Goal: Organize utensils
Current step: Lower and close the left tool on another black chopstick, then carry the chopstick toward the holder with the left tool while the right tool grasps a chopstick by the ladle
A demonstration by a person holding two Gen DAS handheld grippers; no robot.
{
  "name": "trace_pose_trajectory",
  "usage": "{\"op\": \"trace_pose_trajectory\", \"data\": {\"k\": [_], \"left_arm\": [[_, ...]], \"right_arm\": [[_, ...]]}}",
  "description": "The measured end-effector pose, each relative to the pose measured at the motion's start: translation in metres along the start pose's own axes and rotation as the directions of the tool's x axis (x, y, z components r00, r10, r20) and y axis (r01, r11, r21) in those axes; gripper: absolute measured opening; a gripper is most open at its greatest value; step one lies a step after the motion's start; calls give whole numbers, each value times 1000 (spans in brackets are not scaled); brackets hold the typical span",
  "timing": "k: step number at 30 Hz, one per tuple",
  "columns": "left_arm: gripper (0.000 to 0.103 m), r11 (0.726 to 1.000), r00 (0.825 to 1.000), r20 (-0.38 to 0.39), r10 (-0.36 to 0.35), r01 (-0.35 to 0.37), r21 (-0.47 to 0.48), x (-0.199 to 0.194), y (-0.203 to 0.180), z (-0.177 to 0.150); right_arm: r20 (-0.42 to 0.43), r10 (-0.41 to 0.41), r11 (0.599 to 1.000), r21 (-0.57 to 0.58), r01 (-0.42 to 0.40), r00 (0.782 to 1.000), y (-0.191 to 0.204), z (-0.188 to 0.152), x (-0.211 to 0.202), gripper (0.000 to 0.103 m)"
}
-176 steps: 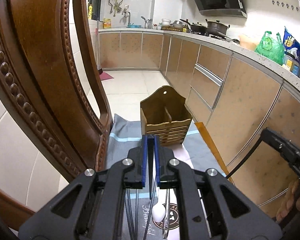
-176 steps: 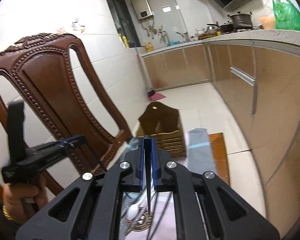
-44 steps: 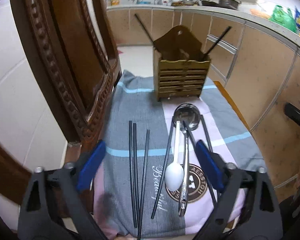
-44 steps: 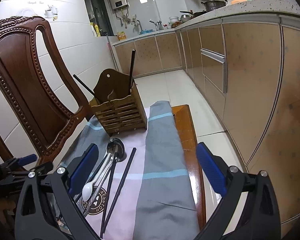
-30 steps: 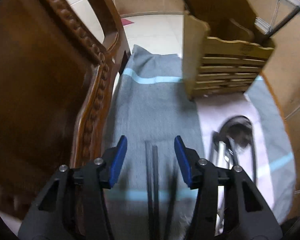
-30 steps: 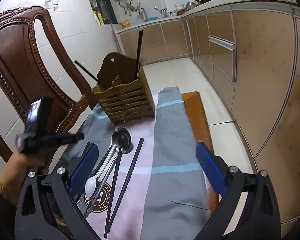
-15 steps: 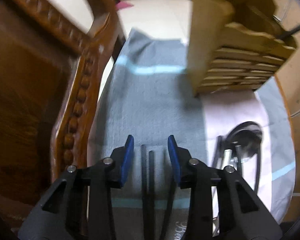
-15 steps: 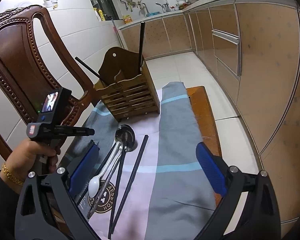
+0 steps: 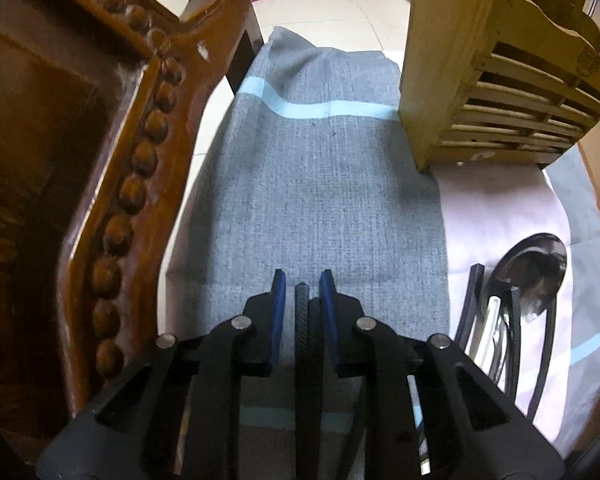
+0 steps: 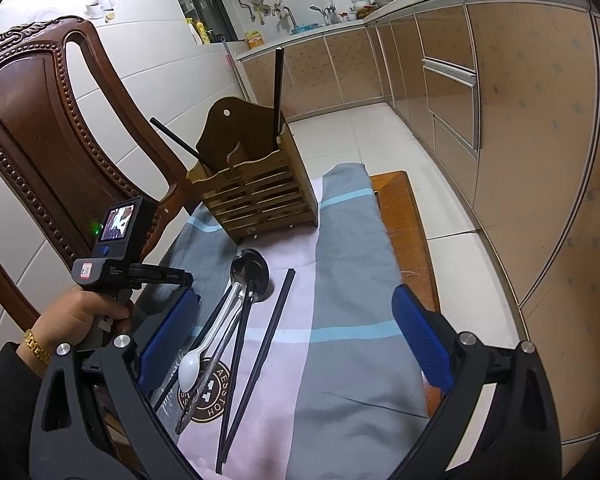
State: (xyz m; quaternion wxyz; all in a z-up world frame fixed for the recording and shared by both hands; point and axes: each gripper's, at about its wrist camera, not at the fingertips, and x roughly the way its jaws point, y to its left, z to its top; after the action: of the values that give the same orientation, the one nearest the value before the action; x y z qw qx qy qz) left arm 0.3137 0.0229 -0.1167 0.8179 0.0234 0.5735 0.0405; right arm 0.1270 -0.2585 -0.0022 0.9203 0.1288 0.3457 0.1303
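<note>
Down low, my left fingers (image 9: 302,286) are closing around two chopsticks (image 9: 302,312); right fingers (image 10: 294,338) gape wide. At seven o'clock, cloth (image 10: 340,360) badge (image 10: 209,394) reads "AESSTOH".

black gripper frames (image 10: 292,344) with blue jaws, silver screws; gold bracelet (image 10: 36,347), dark sleeve (image 10: 0,392).

Left gripper (image 9: 302,282) tipped steeply down over the cloth (image 9: 324,184), jaws closing, pair of black chopsticks (image 9: 306,344) between the blue pads (image 9: 278,304), small gaps either side, not pressed yet. Left hand (image 10: 86,312) wrapped round its handle, left of the cloth. Right gripper (image 10: 296,324) hovering above the cloth, angled down, jaws spread wide, nothing between.
</note>
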Motion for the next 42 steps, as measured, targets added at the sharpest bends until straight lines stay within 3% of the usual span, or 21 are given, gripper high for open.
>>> {"op": "trace_pose_trajectory", "data": {"k": [8, 16, 24, 33, 35, 37, 42], "left_arm": [[16, 1000, 1000, 13, 24, -24, -8, 3, -5, 12], [16, 988, 991, -5, 137, -137, 77, 8, -23, 15], [15, 996, 995, -59, 76, -73, 48, 17, -13, 13], [23, 1000, 997, -78, -12, 13, 7, 12, -7, -2], [21, 998, 996, -64, -57, 55, -33, 14, 1, 2], [8, 996, 995, -52, -85, 84, -38, 15, 7, 0], [7, 996, 996, -16, -85, 84, -43, 11, 0, -5]], "right_arm": [[-3, 7, 1000, -5, -7, 1000, 2, 0, 0, 96], [-5, 6, 1000, -3, -6, 1000, 2, 0, 2, 96], [-7, 6, 1000, -1, -6, 1000, 1, 0, 1, 96], [-12, 15, 1000, -8, -15, 1000, 6, 1, 5, 96], [-17, 14, 1000, -14, -14, 1000, 9, 0, 8, 96], [-25, 13, 1000, -17, -14, 1000, 10, 0, 10, 96], [-41, -8, 1000, -16, 7, 999, 8, -2, 15, 96]]}}
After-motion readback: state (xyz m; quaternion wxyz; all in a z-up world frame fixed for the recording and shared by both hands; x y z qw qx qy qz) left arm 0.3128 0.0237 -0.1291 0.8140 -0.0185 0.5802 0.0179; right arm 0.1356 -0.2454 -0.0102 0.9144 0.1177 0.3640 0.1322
